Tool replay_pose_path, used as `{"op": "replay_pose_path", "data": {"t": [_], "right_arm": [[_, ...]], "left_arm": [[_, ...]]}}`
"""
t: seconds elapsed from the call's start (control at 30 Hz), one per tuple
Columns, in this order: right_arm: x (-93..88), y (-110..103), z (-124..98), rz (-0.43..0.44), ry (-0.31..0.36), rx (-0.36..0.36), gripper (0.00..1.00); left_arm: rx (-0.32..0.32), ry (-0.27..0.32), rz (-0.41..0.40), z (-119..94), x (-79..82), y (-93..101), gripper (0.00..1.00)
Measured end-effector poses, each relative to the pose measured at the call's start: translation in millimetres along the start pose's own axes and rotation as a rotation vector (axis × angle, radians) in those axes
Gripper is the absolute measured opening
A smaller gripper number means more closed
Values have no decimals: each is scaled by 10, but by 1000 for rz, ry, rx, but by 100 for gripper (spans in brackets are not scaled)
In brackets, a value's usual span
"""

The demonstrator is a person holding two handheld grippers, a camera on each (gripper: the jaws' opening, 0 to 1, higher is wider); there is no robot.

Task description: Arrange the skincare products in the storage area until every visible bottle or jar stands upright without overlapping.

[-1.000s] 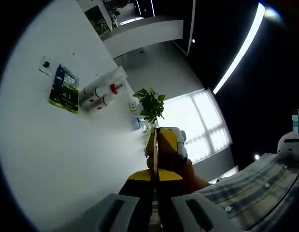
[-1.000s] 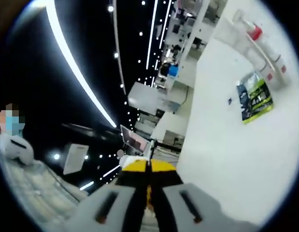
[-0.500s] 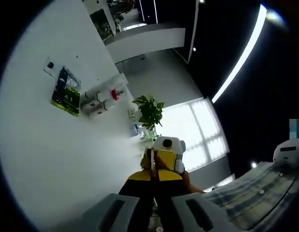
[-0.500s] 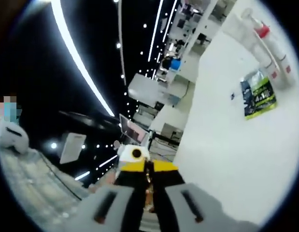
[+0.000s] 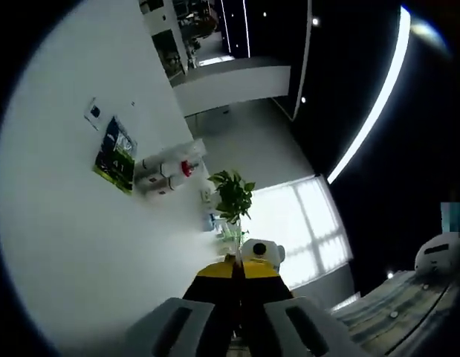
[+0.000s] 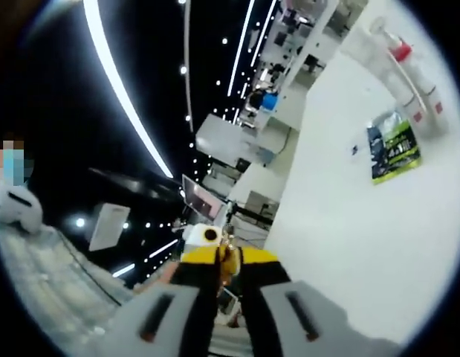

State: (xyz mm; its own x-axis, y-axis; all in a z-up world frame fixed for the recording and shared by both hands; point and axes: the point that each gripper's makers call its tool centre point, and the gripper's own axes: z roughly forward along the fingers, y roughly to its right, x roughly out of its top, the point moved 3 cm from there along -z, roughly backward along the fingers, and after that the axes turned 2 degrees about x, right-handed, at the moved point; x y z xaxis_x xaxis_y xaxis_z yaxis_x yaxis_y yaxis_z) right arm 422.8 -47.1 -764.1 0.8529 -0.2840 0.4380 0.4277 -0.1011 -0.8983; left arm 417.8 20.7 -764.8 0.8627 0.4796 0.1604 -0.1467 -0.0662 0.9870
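Both grippers point up at the room, away from any worktable. In the left gripper view the left gripper rises at lower centre, jaws clenched on nothing. In the right gripper view the right gripper looks slightly parted, nothing between the tips. Beyond: a plant at centre, a poster at right on the white wall. No skincare bottles or jars in sight.

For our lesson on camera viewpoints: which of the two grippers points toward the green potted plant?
The left gripper: the plant stands just beyond its jaw tips, beside the bright window. The right gripper faces long ceiling light strips instead.
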Motion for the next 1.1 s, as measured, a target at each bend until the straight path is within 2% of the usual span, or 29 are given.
{"op": "replay_pose_path", "data": {"t": [0.07,0.1,0.13,0.3,0.4,0.57,0.63,0.7,0.97,1.1], "right_arm": [[-41,1,-22,7,-7,-3,3],[-72,-32,-31,11,-20,21,1],[-71,-26,-35,16,-15,17,0],[-52,-20,-85,17,-9,27,0],[-8,3,-124,27,21,22,0],[46,47,-192,57,62,14,0],[45,61,-193,61,62,8,0],[46,56,-192,61,65,11,0],[53,67,-168,24,74,-13,1],[26,41,-157,20,56,0,1]], "left_arm": [[-1,-3,2,-13,11,-9,0],[3,-8,3,-8,12,-13,0],[10,-31,12,-2,-13,-25,0],[16,-31,-12,20,-35,-26,6],[35,-22,-7,-13,-9,-68,10],[36,-29,-1,-34,35,-68,6],[18,-61,37,-33,8,-43,1],[38,-60,54,-16,23,-53,1],[48,-78,61,-30,59,-81,0],[33,-75,50,-26,75,-60,0]]}}
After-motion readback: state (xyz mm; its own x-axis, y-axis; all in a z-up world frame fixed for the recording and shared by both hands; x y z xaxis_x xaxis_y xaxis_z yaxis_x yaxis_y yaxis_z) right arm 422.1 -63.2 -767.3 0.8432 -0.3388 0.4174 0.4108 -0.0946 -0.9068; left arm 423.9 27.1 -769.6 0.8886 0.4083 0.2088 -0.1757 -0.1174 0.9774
